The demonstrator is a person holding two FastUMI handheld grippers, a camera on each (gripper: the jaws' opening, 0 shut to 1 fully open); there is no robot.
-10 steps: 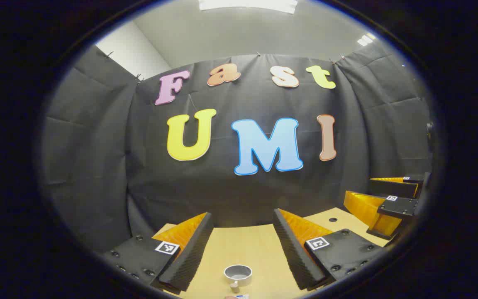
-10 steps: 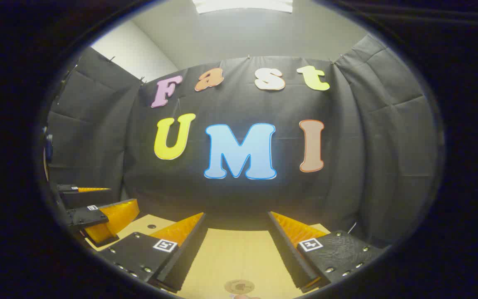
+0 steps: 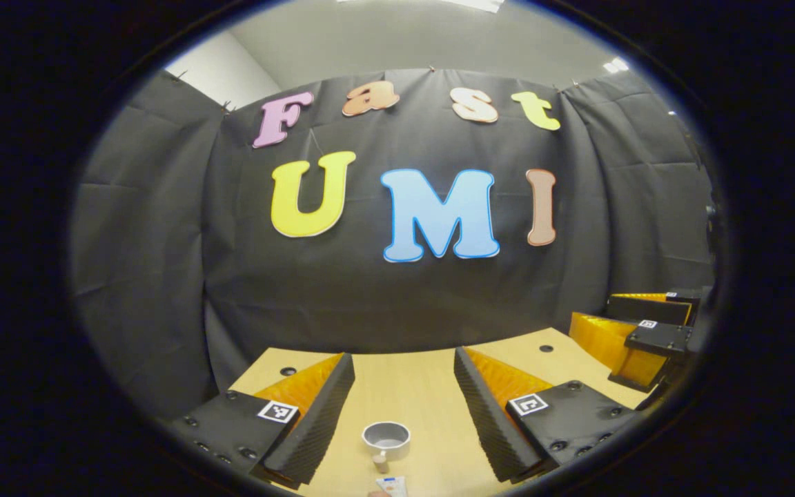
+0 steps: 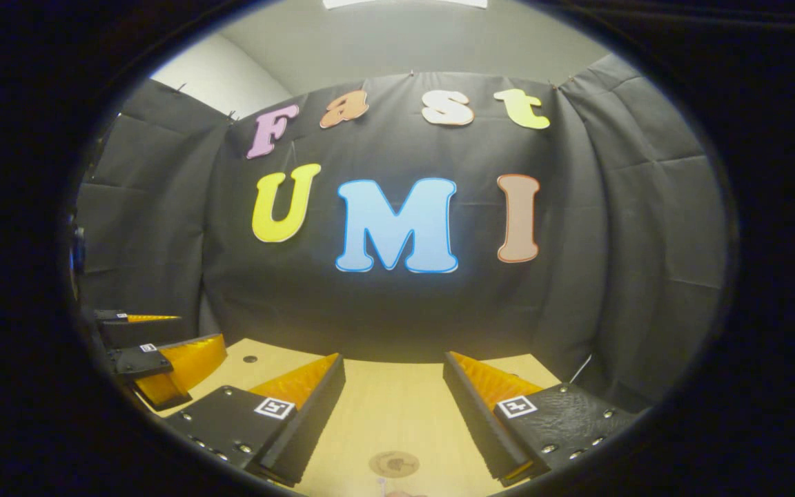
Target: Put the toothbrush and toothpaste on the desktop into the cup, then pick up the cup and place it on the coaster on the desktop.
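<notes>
Tilted down a little since half a second before: more of the wooden desktop (image 3: 425, 386) in view, cup shifted up between the fingers, coaster likewise in the right gripper view.

Left gripper (image 3: 403, 407): fingers wide apart, nothing between them, nothing held. Hovered above the desktop, aimed at the back wall of black cloth (image 3: 163, 241).

Cup (image 3: 386, 437): small, grey-white, round, upright, mouth open upward. Stood on the desktop in the gap between the left gripper's fingers, touching neither. Just in front of it, nearer the camera, a small pale cap-like end (image 3: 381, 461), then the toothpaste (image 3: 392, 485), white with a bit of blue, cut off by the lower edge; could not tell whether cap and tube were one piece. Toothbrush not made out with certainty.

Right gripper (image 4: 394, 414): likewise spread wide, empty. Seen too at the right edge of the left gripper view (image 3: 635, 331), well apart from the cup.

Coaster (image 4: 394, 464): flat, round, brownish with a darker mark, lay on the desktop low between the right gripper's fingers. Something small and pale at the very bottom edge below it, too cropped to identify.

Two dark round holes (image 3: 288, 371) in the desktop near its far edge. Nothing stood between either gripper and cup or coaster.
</notes>
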